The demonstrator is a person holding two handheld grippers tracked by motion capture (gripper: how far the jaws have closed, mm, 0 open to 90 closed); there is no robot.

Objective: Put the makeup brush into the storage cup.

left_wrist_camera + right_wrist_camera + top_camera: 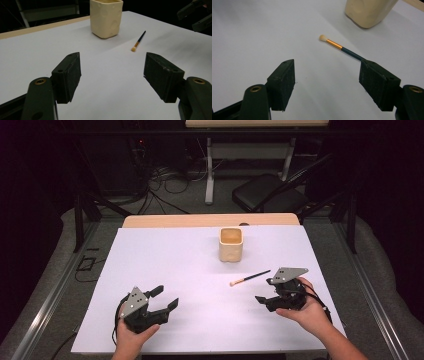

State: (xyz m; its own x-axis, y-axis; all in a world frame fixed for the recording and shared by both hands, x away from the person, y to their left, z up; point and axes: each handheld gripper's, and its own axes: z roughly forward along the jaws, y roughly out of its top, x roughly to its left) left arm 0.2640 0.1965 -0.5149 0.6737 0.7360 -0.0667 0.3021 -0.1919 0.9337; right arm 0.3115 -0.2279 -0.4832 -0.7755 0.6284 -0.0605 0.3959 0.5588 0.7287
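Brush is seen right of frame centre, below cup; light, thin, stiff, best gripped mid-handle. Right gripper spread beside it, left gripper spread, both empty.

cup on the sheet, upper centre of the high view | brush lying on the sheet below and right of the cup, apart from it | left gripper lower left | right gripper lower right, just beside the brush's handle end
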